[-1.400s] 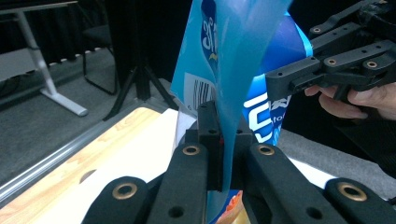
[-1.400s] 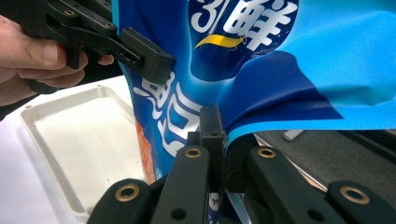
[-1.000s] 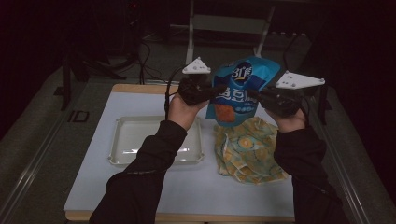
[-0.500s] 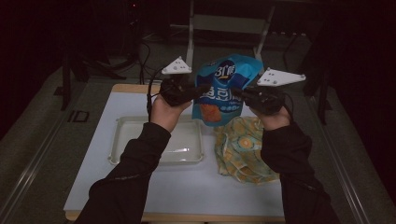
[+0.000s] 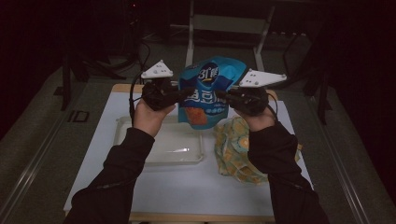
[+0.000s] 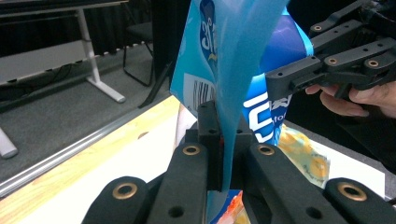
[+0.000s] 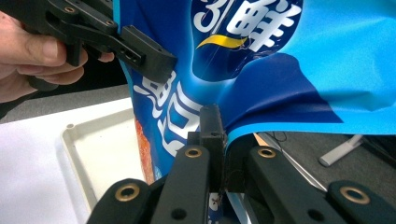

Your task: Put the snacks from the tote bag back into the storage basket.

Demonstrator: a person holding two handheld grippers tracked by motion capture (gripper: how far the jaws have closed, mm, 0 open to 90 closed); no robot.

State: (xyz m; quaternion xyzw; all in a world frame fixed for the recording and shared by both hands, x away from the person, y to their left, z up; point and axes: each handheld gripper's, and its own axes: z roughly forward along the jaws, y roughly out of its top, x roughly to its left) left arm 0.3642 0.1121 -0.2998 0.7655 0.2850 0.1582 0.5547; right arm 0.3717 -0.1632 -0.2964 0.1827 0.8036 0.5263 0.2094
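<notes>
Nearest to the person, the two dark sleeves come in from the bottom of the high view, and between them the white worktop (image 5: 154, 196) lies bare. A little farther, a shallow white plastic tray (image 5: 161, 144) sits on the left part of the worktop, and a crumpled orange-patterned snack bag (image 5: 233, 149) lies on the right part, partly under the right forearm.

Above these, held in the air over the far half of the worktop, is the blue snack bag (image 5: 208, 91). The left gripper (image 5: 183, 94) has its jaws clamped on the bag's left edge; in the left gripper view the blue film (image 6: 229, 116) passes straight between the two closed jaws. The right gripper (image 5: 219, 95) has its jaws clamped on the opposite edge, and the right gripper view shows the film (image 7: 261, 112) pinched and wrinkled just above the jaws. The bag hangs upright between them, with its lower end over the gap between the tray and the orange bag.

I judge that the step in hand is to pull the bag open at its seam, probably to pour the contents into the tray. The next move calls for a steady pull of the two grippers away from each other, keeping both grips firm, so that the film does not slip and the contents do not spill.
</notes>
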